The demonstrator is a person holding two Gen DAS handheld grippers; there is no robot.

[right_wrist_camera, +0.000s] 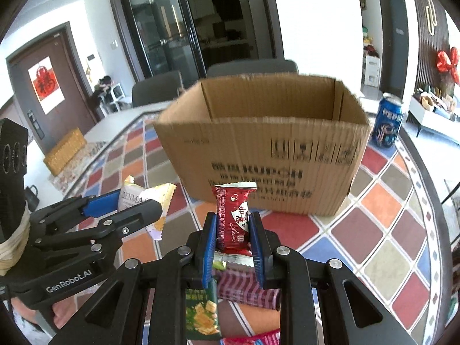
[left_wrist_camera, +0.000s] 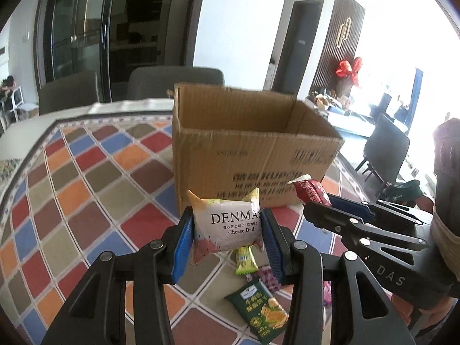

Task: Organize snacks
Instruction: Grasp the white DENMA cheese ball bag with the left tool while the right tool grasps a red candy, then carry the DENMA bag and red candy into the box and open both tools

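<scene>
While both packets hang clear of the table, you've got the left tool (left_wrist_camera: 227,230) clamped on the white Cheese Ball packet (left_wrist_camera: 225,227) at centre frame, and the right tool (right_wrist_camera: 232,230) pinched narrow on the red snack bar (right_wrist_camera: 234,215), both just short of the cardboard box (right_wrist_camera: 258,155) that fills the middle of each view. Watch that box rim: it stands high, and coming in low would likely knock a packet against the front wall or shove the box back across the chequered table (left_wrist_camera: 86,189). The two tools sit close side by side, so they could clash over the opening. The puffy white packet may also slip between the pads. Readable now: "DENMA" and "Cheese Ball" on the white packet, "Love" on the red one, "KUPOH"-like blurred print on the box, "PEPSI" on the blue can (right_wrist_camera: 388,123) at right, "GenRobot.AI" and "DAS" on the tools. More snacks, a green cracker packet (left_wrist_camera: 258,310) among them, lie below at bottom centre.
</scene>
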